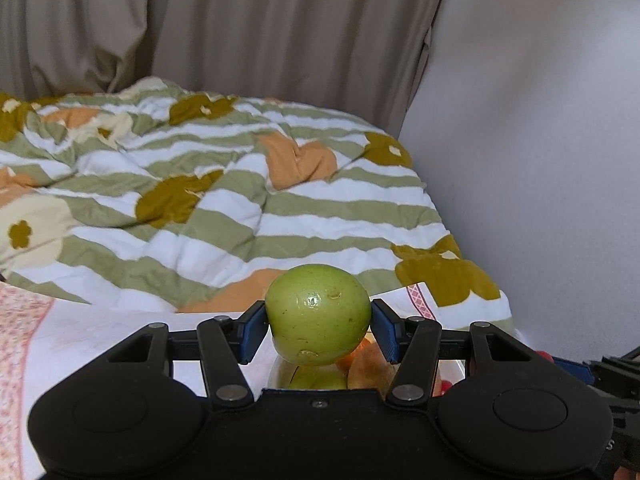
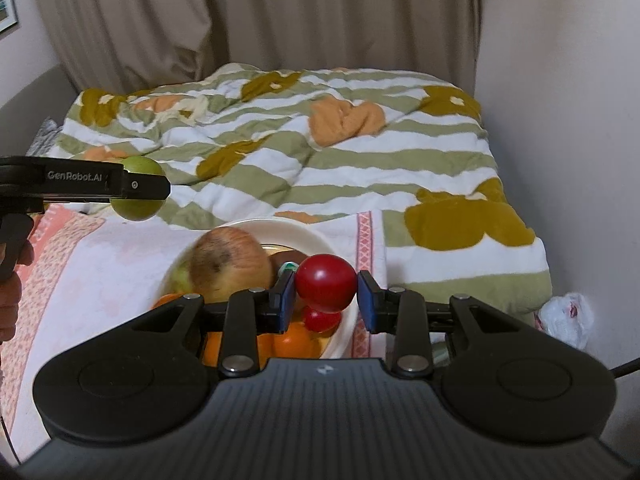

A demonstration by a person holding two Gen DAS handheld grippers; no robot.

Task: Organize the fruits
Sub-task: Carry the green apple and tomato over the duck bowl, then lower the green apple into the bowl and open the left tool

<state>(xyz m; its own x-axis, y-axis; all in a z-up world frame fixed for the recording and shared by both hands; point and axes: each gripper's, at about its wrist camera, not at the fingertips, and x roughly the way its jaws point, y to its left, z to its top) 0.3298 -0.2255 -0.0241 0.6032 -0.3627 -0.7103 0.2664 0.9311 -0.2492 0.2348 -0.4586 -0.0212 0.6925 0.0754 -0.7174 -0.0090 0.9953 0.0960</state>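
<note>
My left gripper [image 1: 319, 326] is shut on a green apple [image 1: 318, 314], held in the air above the bed. The right wrist view shows that same green apple [image 2: 138, 192] at the far left, clamped in the left gripper [image 2: 140, 190]. My right gripper [image 2: 326, 294] is shut on a red round fruit [image 2: 326, 282], just over a cream bowl [image 2: 352, 316]. In the bowl lie a large brownish apple [image 2: 230, 264], oranges [image 2: 294, 344], a small red fruit [image 2: 322, 320] and a dark fruit behind. Part of the bowl's fruit [image 1: 368, 368] shows under the left gripper.
The bowl stands on a white and pink cloth [image 2: 112, 264] spread on the bed. Behind it lies a rumpled striped flowered quilt [image 2: 320, 160], then beige curtains [image 2: 280, 20]. A wall [image 2: 560, 120] closes the right side, with a white plastic bag [image 2: 568, 318] at its foot. A person's hand [image 2: 10, 300] holds the left tool.
</note>
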